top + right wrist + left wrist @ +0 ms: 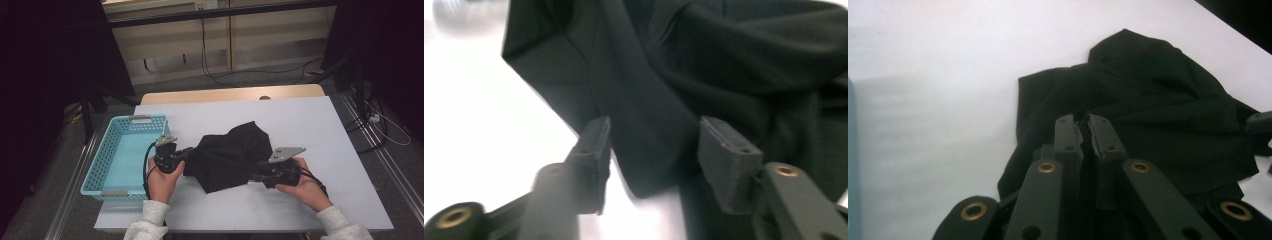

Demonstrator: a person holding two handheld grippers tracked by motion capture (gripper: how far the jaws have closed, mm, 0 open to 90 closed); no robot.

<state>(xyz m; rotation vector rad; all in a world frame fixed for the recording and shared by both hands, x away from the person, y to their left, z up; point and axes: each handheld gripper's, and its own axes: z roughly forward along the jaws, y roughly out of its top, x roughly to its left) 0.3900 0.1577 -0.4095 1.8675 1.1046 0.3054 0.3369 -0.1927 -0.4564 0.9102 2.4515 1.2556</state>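
A crumpled black cloth point(230, 150) lies in the middle of the white table point(300, 117). My left gripper point(189, 152) is at the cloth's left edge. In the left gripper view its jaws stand pressed nearly together, the gripper point(1087, 126) shut on a fold of the cloth point(1148, 90). My right gripper point(254, 176) is at the cloth's lower right edge, pointing left. In the right gripper view it point(651, 137) is open, with a corner of the cloth point(724, 60) lying between its jaws on the table.
A light blue plastic basket point(135, 120) stands at the table's left edge, close beside my left hand, with nothing in it. Bare tabletop lies behind and to the right of the cloth. Cables and stand legs are on the floor beyond the table.
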